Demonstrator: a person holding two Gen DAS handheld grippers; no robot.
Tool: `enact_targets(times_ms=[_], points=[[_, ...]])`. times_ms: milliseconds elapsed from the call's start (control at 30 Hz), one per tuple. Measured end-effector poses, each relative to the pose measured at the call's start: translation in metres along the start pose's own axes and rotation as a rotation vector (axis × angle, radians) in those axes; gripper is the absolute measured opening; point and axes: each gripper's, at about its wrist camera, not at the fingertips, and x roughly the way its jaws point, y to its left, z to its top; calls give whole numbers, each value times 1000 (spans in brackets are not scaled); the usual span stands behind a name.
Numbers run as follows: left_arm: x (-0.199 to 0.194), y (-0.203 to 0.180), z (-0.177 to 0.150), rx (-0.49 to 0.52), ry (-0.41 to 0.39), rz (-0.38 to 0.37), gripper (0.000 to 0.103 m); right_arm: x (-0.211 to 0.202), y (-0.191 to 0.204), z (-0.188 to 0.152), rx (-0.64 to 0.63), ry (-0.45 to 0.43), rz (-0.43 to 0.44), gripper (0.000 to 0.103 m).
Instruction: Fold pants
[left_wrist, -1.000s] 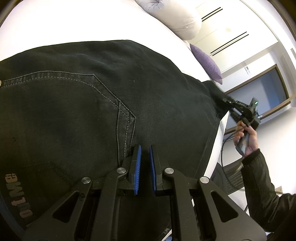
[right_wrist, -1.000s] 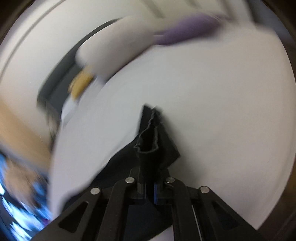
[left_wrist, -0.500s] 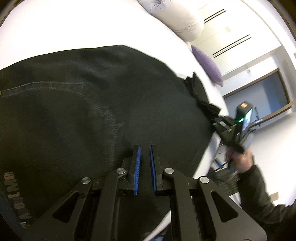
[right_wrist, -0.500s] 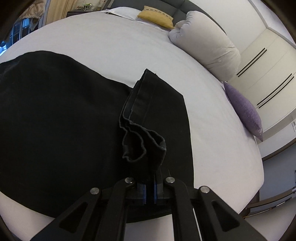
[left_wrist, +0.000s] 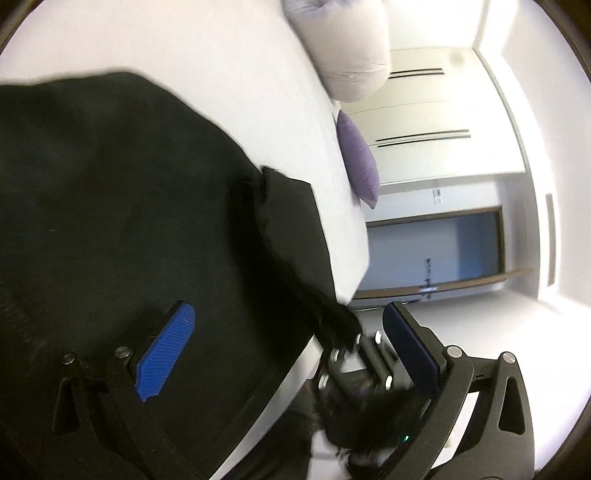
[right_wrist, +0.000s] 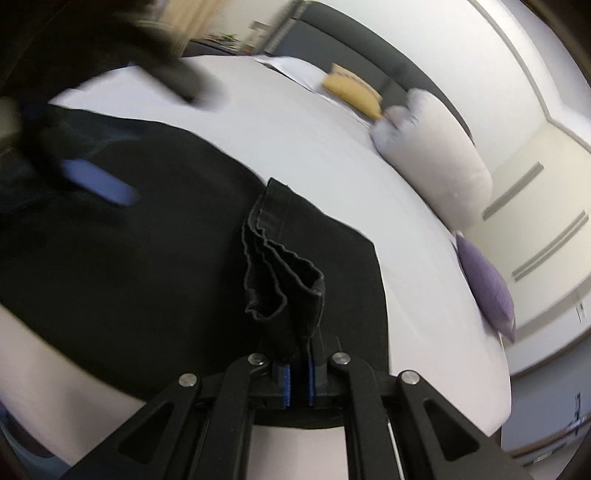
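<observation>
Two grippers over black denim pants (right_wrist: 129, 266) spread on white bed (right_wrist: 295, 136). Right gripper (right_wrist: 297, 373) clamps bunched pant hems (right_wrist: 284, 277), fabric rising straight from its pads. Left gripper (left_wrist: 291, 350) jaws opening wide, nothing pinched; pants lie under its left pad. Beyond: grey pillow (right_wrist: 439, 162), purple cushion (right_wrist: 487, 291).

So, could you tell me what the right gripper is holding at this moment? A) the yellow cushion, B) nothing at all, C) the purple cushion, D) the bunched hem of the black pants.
D: in the right wrist view the right gripper is pinched shut on the bunched hem of the black pants, while the purple cushion and the yellow cushion lie untouched on the bed.
</observation>
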Motion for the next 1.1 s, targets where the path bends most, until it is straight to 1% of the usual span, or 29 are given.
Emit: enact_targets(times_ms=[100,233,300,367,433,500,533,567,600,633,667,700,767,800,900,933,1000,1100], points=[[7,12,6,-69,15,-5,103,-10,13,5,8,-19,19,9],[7,17,14,-117,9,-32,103,-13,20,8,16,-23,32,9],[10,18,20,-148,18,-33,103,-15,19,9,21,-30,34,9],[12,15,25,-147,29,-31,103,-21,18,13,40,-47,38,9],[13,15,19,-132,42,-22,103,-27,17,13,53,-62,40,9],[14,15,26,-127,47,-25,101,-29,17,14,46,-75,42,9],[16,15,27,-129,50,-29,96,-32,19,15,41,-83,45,9],[17,15,28,-131,56,-37,84,-34,22,16,33,-88,51,9],[18,15,30,-131,69,-42,74,-36,26,16,24,-91,56,9],[19,16,31,-127,80,-35,48,-37,28,16,18,-94,60,9],[18,15,33,-108,97,-13,26,-39,32,16,11,-99,67,9],[13,16,34,-88,101,11,23,-40,34,16,7,-102,72,9],[5,13,35,-39,106,45,14,-43,41,19,-4,-110,87,9],[-2,12,36,-14,105,64,12,-45,47,20,-15,-115,97,9],[-22,11,41,56,101,128,10,-50,60,24,-55,-136,130,9],[-38,17,32,76,100,148,10,-51,66,26,-72,-143,140,9],[-53,20,33,103,97,196,10,-50,77,28,-104,-151,159,8],[-68,25,31,132,94,269,10,-42,91,32,-136,-128,177,8]])
